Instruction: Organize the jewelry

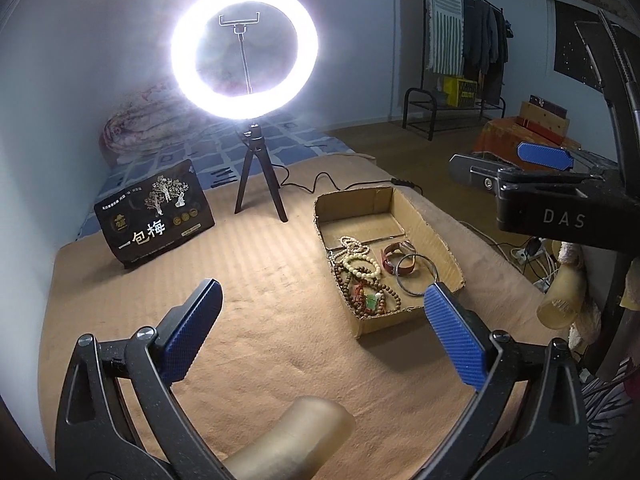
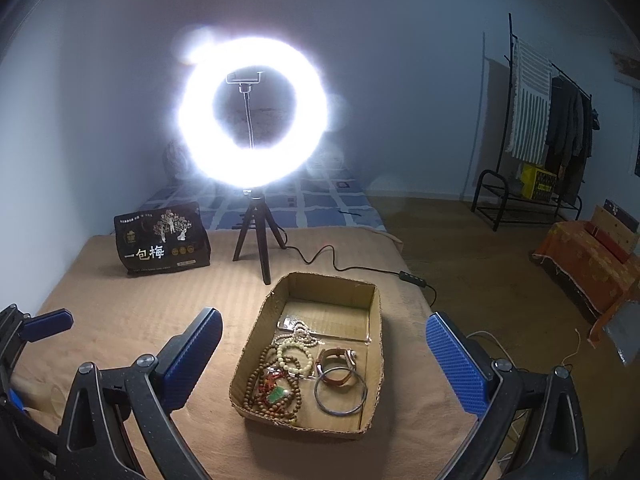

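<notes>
My left gripper point(image 1: 322, 330) hangs with its jaws spread wide and nothing between them, above the tan blanket point(image 1: 248, 280) that covers the bed. The cardboard tray point(image 1: 440, 254) lies just ahead and to the right of it, and my right blue pad point(image 1: 454, 334) overlaps the tray's near corner in the left wrist view; whether it touches the cardboard I cannot tell. My right gripper point(image 2: 324, 364) is also wide open and holds nothing, with the tray point(image 2: 256, 340) framed between its two pads.

All the jewelry sits in the tray's near half. A brown bead strand point(image 2: 256, 392) coils on the left side, with a small green pendant point(image 2: 279, 393) and something red lying among it. Cream bead bracelets point(image 2: 296, 354) lie just behind it. On the right, a reddish-brown bangle point(image 2: 334, 366) overlaps a thin silver bangle point(image 2: 341, 391) nearest the front wall. The far half of the tray shows bare cardboard.

Behind the tray a lit ring light point(image 2: 252, 112) stands on a small black tripod point(image 2: 258, 236), and its cable point(image 2: 340, 266) trails along the blanket to the right. A dark snack bag point(image 2: 162, 240) stands upright to the left of the tripod, well apart from the tray. In the left wrist view, my right gripper shows at the right edge point(image 1: 544, 156), raised above the tray.
</notes>
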The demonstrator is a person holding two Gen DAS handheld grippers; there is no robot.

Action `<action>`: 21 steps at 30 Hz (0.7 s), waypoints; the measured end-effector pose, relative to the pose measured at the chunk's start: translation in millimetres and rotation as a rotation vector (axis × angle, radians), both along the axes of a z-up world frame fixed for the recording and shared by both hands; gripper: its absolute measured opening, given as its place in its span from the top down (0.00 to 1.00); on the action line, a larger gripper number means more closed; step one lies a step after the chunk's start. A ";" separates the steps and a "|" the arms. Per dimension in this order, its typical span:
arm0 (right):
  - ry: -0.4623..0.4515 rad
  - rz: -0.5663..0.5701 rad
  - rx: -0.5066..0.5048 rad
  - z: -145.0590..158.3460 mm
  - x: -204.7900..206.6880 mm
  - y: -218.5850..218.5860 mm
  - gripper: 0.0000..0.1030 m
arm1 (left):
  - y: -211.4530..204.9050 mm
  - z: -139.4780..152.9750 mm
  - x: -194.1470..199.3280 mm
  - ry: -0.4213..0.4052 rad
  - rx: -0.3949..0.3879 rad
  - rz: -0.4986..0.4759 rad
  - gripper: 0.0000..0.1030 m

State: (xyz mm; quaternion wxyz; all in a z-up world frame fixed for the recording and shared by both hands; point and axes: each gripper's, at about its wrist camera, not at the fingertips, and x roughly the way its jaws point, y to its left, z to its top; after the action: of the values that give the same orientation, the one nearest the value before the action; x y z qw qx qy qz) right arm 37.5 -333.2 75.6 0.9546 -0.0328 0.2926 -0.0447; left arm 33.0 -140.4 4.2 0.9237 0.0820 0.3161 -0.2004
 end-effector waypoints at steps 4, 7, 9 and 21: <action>-0.005 -0.006 0.004 0.5 -0.8 -2.3 0.00 | 0.3 0.4 0.0 0.001 -0.010 0.004 0.00; -0.005 -0.006 0.006 0.6 -0.5 -2.9 0.00 | 0.3 -0.3 1.4 0.003 -0.010 0.007 0.00; -0.004 -0.004 0.004 0.7 -0.7 -3.0 0.00 | 0.6 0.6 2.0 0.005 -0.010 0.005 0.00; -0.004 -0.003 0.003 0.8 -0.6 -3.1 0.00 | -1.8 0.8 3.0 0.005 -0.008 0.002 0.00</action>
State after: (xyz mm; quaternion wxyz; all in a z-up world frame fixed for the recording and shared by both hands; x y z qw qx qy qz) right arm 37.0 -336.3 76.4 0.9552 -0.0309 0.2906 -0.0458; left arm 36.0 -142.2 5.1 0.9234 0.0773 0.3177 -0.2011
